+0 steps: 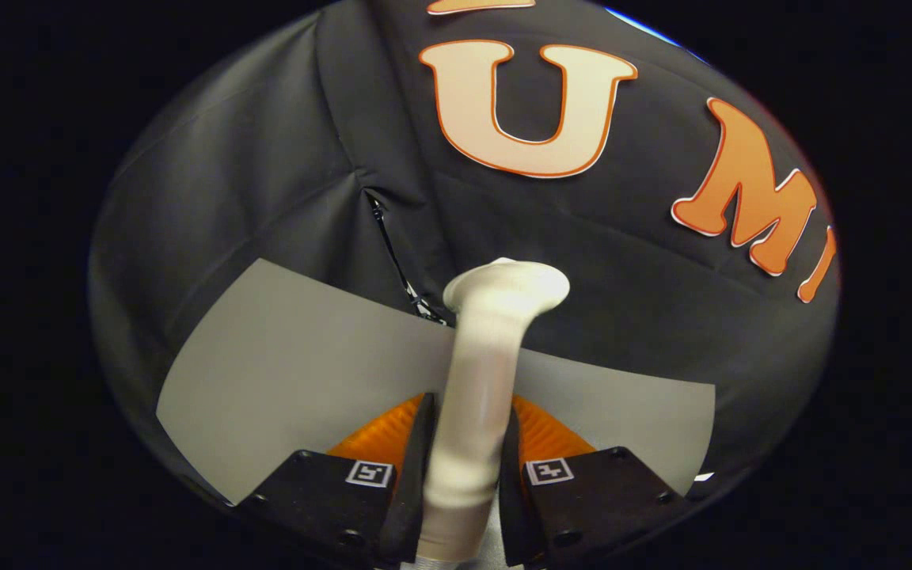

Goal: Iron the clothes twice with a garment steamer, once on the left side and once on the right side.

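A cream-white garment steamer stands upright between my fingers, its handle running up from the bottom and its rounded head flaring out at the top, beyond the fingertips. My gripper is shut on the steamer's handle, with both fingers pressing its sides. The head is seen against the black booth wall.
A grey tabletop spreads left and right behind the steamer, ending at the black cloth wall. A seam in the cloth with a thin black cord hangs just left of the steamer head.
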Motion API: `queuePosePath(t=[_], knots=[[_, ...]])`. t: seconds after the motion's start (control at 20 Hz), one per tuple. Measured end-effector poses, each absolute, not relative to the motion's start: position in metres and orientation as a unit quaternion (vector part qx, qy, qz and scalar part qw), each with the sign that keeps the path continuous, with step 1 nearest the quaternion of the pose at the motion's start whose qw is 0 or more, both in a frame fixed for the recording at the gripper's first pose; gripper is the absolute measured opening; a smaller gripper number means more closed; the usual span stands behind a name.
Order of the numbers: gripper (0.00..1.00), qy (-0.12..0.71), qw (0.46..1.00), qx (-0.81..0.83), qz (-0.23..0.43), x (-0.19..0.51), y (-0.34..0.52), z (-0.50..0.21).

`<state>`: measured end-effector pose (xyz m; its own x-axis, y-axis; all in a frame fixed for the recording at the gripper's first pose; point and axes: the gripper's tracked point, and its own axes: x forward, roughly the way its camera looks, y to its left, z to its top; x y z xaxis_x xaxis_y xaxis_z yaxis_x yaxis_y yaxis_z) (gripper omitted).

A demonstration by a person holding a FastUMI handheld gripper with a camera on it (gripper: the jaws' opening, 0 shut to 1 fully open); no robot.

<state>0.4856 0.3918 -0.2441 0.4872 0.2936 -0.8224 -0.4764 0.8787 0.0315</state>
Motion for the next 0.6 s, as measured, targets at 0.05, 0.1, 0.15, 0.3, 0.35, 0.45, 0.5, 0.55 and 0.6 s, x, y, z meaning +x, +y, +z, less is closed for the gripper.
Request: queuePosePath(t=[0.05,0.1,0.15,0.3,0.35,0.45,0.5,0.55,0.6], knots=[[0.45,0.447,0.859,-0.101,0.229,0.482,0.393,-0.244],[0.44,0.44,0.862,-0.095,0.234,0.478,0.394,-0.239],[0.43,0.433,0.864,-0.09,0.239,0.475,0.395,-0.234],[0.43,0.405,0.876,-0.091,0.244,0.472,0.395,-0.214],[0.43,0.399,0.879,-0.088,0.246,0.47,0.396,-0.207],[0.43,0.385,0.885,-0.08,0.251,0.464,0.396,-0.192],[0.43,0.377,0.887,-0.079,0.254,0.461,0.396,-0.185],[0.43,0.367,0.89,-0.078,0.258,0.457,0.398,-0.178],[0.43,0.358,0.893,-0.079,0.26,0.453,0.398,-0.171]])
